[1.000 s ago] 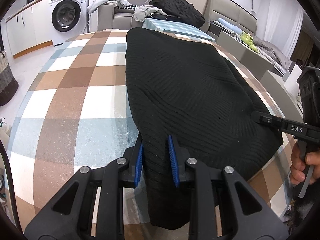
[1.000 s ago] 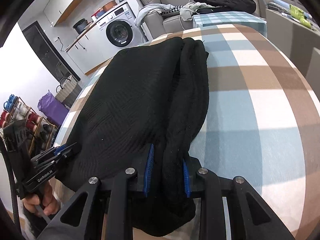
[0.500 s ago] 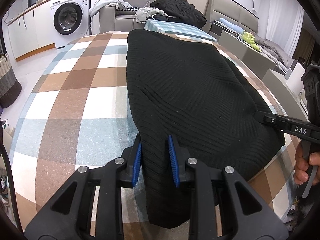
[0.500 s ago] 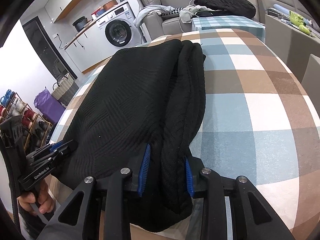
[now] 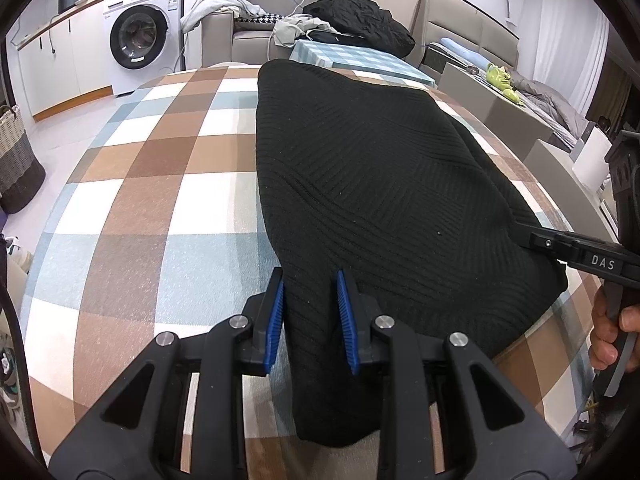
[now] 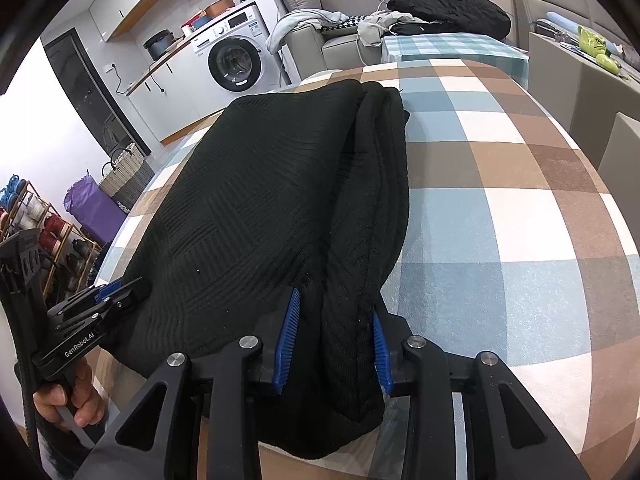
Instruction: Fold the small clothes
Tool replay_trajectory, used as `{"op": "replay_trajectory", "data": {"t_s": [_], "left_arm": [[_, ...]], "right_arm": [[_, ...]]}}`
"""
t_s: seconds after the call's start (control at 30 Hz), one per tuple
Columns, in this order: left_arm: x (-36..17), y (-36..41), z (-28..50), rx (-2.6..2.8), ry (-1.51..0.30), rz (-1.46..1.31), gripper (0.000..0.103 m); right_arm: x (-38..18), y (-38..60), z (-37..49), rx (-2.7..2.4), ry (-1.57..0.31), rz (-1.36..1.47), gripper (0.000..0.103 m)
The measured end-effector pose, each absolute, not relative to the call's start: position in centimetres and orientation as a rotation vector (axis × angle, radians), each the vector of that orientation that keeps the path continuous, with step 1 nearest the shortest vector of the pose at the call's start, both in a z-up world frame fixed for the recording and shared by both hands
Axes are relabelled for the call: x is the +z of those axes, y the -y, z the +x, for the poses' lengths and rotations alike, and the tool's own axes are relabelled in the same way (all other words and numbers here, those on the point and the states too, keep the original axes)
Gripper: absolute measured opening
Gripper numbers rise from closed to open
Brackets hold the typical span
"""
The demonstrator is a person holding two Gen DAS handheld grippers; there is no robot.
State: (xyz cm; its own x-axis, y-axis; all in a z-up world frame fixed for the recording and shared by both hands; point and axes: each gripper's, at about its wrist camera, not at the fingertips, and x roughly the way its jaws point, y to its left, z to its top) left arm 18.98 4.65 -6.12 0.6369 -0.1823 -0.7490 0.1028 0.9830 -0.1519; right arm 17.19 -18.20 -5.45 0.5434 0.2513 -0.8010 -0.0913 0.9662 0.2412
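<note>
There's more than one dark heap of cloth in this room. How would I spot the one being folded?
Start at the big table with the brown, blue and white checked cloth. Lying flat along it is a black ribbed knit garment, its near edge between the blue-padded left tongs and right tongs. The other dark heap is crumpled up, far back by the sofa.

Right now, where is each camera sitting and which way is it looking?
Left wrist: sits on the left tongs, looking down along them at the black sweater on the checked table; the right tongs and a hand show at right.
Right wrist: sits on the right tongs, looking along the sweater's folded edge; the left tongs and a hand show at left.
Both share the sweater, table and washing machine.
</note>
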Motion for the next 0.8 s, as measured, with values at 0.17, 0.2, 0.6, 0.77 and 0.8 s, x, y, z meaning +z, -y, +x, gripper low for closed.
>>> {"op": "replay_trajectory", "data": {"t_s": [0.17, 0.2, 0.6, 0.77, 0.8], "left_arm": [[-5.8, -4.8, 17.4, -0.164, -0.865, -0.105, 0.023], [-5.7, -4.8, 16.9, -0.164, -0.863, -0.106, 0.023], [-4.5, -2.9, 13.5, -0.188, -0.819, -0.07, 0.032], [-3.3, -3.0, 13.3, -0.202, -0.798, -0.075, 0.032], [-3.2, -2.9, 13.2, -0.203, -0.793, -0.073, 0.032]], "right_arm": [[-4.7, 19.1, 15.6, 0.235, -0.984, 0.215, 0.04], [-4.3, 19.4, 14.9, 0.239, -0.976, 0.227, 0.04], [-4.2, 18.2, 14.1, 0.353, -0.989, 0.233, 0.04], [-5.0, 18.5, 14.5, 0.361, -0.974, 0.244, 0.026], [-5.1, 18.5, 14.5, 0.371, -0.971, 0.242, 0.017]]}}
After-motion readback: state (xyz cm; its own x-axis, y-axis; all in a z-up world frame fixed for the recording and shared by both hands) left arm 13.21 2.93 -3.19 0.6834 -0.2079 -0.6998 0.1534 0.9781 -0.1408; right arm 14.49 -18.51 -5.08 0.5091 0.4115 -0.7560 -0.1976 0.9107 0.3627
